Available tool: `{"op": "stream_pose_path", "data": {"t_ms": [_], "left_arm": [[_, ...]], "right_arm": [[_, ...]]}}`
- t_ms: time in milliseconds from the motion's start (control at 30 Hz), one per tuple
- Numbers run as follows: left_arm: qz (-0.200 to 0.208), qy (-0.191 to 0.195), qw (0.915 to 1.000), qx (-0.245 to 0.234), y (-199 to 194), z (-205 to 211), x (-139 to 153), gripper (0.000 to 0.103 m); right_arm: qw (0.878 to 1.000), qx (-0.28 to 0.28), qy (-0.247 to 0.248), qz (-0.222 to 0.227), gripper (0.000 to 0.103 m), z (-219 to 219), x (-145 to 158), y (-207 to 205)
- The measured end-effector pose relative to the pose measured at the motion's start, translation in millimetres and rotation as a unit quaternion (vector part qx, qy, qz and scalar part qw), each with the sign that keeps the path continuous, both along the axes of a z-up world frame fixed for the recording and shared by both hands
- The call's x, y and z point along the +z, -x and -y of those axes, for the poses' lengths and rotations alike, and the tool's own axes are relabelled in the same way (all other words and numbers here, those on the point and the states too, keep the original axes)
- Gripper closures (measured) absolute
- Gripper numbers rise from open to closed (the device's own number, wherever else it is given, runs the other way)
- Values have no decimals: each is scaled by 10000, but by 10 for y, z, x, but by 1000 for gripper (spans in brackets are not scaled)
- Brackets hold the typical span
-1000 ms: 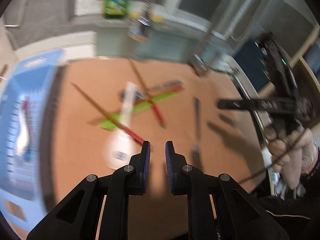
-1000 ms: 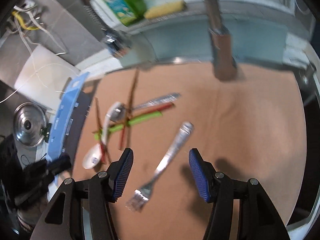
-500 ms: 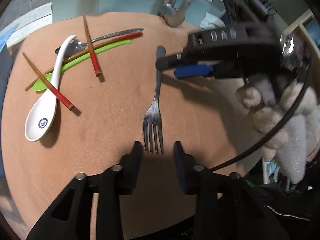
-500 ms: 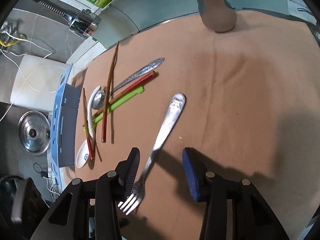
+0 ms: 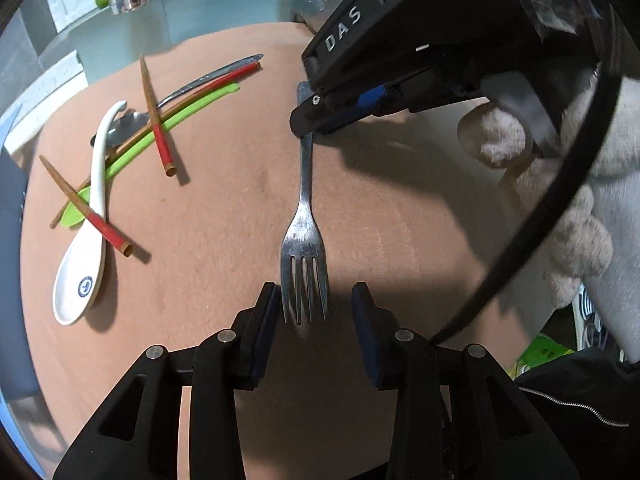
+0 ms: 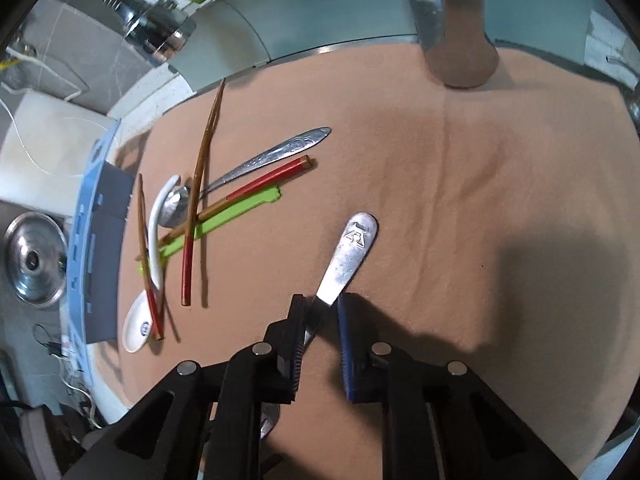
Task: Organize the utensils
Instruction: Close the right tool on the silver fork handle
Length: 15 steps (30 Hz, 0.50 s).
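A steel fork (image 5: pixel 304 200) lies on the tan mat (image 5: pixel 400 220), tines toward my left gripper. The left gripper (image 5: pixel 314 300) stands open, straddling the tines, with a gap on the right side. My right gripper (image 6: pixel 320 312) points down at the fork's handle (image 6: pixel 352 256). Its jaws are closing, and the pads meet the narrow neck. In the left wrist view the right gripper (image 5: pixel 308 124) clamps the handle from the right, held by a gloved hand (image 5: pixel 560 200). A white ceramic spoon (image 5: pixel 86 248), a metal spoon (image 6: pixel 272 156), a green utensil (image 5: pixel 176 120) and wooden chopsticks (image 5: pixel 156 120) lie crossed at the left.
A blue tray (image 6: pixel 88 240) stands off the mat's left edge, with a pot lid (image 6: pixel 34 260) beyond it. A faucet base (image 6: pixel 460 40) and the sink wall (image 6: pixel 320 12) bound the far side. A black cable (image 5: pixel 540 240) loops past the gloved hand.
My left gripper has swung over to the fork, come down and opened around its tines. The right gripper has sunk and drawn its jaws in onto the fork's handle.
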<state>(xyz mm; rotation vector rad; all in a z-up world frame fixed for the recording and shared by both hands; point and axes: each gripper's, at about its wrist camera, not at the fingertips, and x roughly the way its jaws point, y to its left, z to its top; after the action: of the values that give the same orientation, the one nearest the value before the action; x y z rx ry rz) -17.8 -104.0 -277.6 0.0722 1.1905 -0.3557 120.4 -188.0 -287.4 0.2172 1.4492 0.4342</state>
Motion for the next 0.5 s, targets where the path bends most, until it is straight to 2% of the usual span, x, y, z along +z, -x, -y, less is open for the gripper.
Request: {"op": "stream_pose_path", "data": {"t_ms": [133, 267, 367, 500], "left_arm": [[26, 105, 9999, -74, 7, -13, 2, 81], [36, 138, 9998, -109, 45, -25, 16, 81], [52, 142, 9998, -144, -13, -68, 63, 81], [-110, 562, 9984, -20, -123, -228, 29, 82]], "right_arm": [[9999, -82, -80, -2, 93, 25, -5, 10], [9992, -249, -290, -138, 97, 73, -25, 2], [9975, -318, -543, -324, 96, 134, -72, -22], [9909, -597, -974, -718, 93, 224, -168, -53]]}}
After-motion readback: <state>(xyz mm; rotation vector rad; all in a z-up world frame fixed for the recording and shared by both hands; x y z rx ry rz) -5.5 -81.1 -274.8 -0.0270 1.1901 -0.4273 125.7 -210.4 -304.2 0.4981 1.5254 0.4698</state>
